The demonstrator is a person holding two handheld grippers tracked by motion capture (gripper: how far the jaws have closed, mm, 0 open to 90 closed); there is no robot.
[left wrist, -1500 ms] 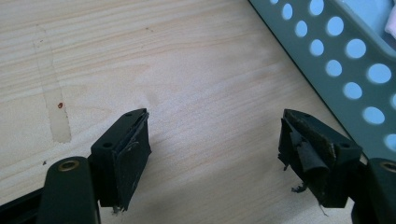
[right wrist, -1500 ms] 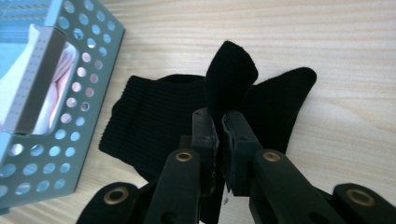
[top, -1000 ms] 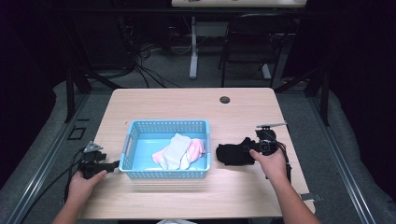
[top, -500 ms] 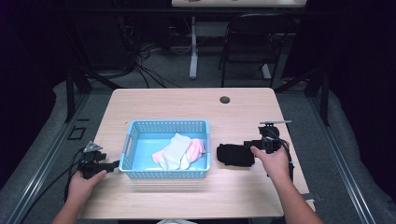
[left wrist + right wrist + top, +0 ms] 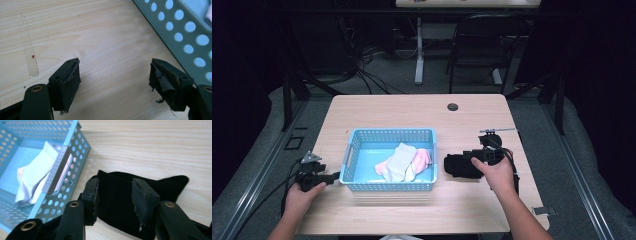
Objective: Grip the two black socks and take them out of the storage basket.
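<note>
Risk: the black ribbed fabric sock [image 5: 117,202] lies flat on the pale wooden table [image 5: 412,110] just right of the light blue perforated plastic basket [image 5: 362,137], so a shallow pinch could catch only the top layer and let it slide off mid-carry; a trailing end may snag the basket rim and hang over the wall instead of dropping in beside the white sock [image 5: 398,161] and pink sock [image 5: 423,158] already inside. The right gripper [image 5: 115,195] sits over the black sock, jaws having just been opening and now spread either side of the ribbed part, pads apparently not pressing it, though the fabric's darkness makes contact hard to judge; the sock lies between them, not held. The right hand [image 5: 492,172] angles the tool toward the basket, forearm coming from the near edge of the table. The left gripper [image 5: 115,82] rests low just left of the basket's wall, jaws wide apart over bare wood, holding nothing; left hand [image 5: 302,197] is level and idle.
</note>
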